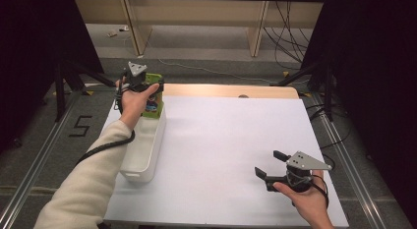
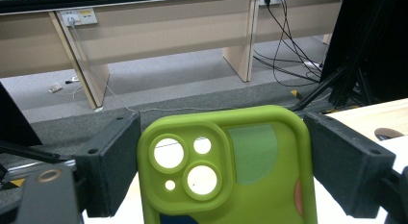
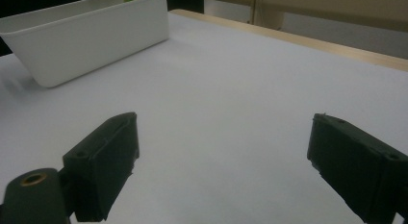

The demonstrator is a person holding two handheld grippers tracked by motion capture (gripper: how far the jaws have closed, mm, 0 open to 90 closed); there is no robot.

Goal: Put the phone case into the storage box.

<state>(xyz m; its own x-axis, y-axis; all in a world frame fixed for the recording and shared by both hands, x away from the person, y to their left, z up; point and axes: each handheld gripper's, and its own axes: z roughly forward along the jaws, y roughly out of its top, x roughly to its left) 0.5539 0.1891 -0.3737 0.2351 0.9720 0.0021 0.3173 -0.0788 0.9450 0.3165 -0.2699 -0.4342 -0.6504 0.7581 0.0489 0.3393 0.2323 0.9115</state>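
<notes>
A lime-green phone case (image 2: 255, 154) with camera cut-outs stands upright between the two black jaws of my left gripper (image 2: 222, 137), which press on its long sides. From above, that gripper (image 1: 147, 90) holds the case (image 1: 153, 97) over the far end of a white bin (image 1: 143, 155) at the table's left. My right gripper (image 1: 269, 162) hovers low over the white table top (image 1: 226, 135) at the front right, jaws wide apart with nothing between them. In the right gripper view, the right gripper (image 3: 223, 137) faces bare white surface, with the bin (image 3: 96, 39) farther off.
The bin runs lengthwise along the table's left edge. A wooden strip (image 1: 231, 90) borders the far edge. Beyond it are the floor, desk legs and cables (image 2: 284, 46). Black stands flank the table on both sides.
</notes>
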